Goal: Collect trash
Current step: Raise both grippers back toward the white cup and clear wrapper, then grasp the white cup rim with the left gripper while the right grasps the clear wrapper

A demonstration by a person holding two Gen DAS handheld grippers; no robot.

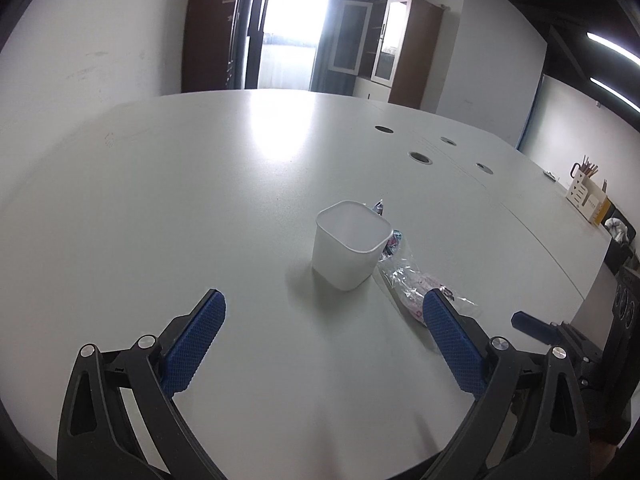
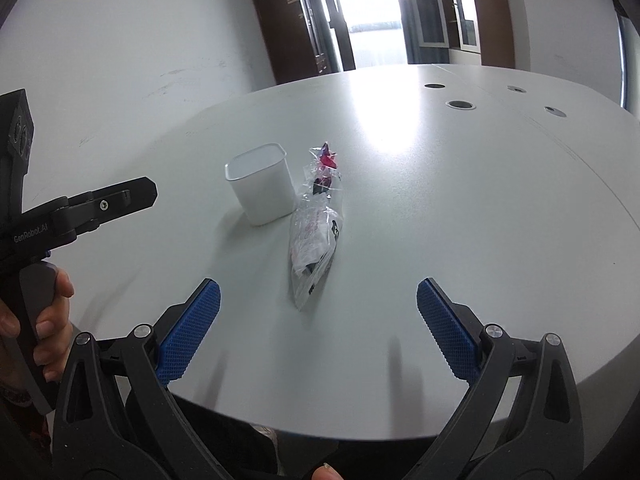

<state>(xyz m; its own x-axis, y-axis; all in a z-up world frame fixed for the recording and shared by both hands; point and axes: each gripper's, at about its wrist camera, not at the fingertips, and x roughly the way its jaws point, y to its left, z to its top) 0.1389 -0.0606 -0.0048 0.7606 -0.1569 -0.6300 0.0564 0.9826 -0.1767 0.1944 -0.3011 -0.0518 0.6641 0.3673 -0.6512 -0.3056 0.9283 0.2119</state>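
Pale grey desk (image 2: 440, 208), round-edged, four cable holes (image 2: 462, 105) toward 1 o'clock in the right wrist view.

White square-mouthed tub (image 2: 262, 184) stands upright near desk centre; nothing visible inside. Crumpled clear plastic wrapper (image 2: 314, 236) lies just beside it at the tub's 3 o'clock, long axis running from 12 to 6, red and dark scraps bunched at its far end. Whether wrapper touches tub: cannot tell.

Left tongs (image 1: 324, 336): blue pads spread wide, nothing held, hovering over the desk with the tub ahead at 12. Wrapper (image 1: 408, 276) sits near the right-hand pad (image 1: 452, 344).

Right tongs (image 2: 318, 320): also spread wide, holding nothing, wrapper's near tip between the pads at 12.

Wooden organiser (image 1: 586, 196) at 3 o'clock, far desk edge, left wrist view.
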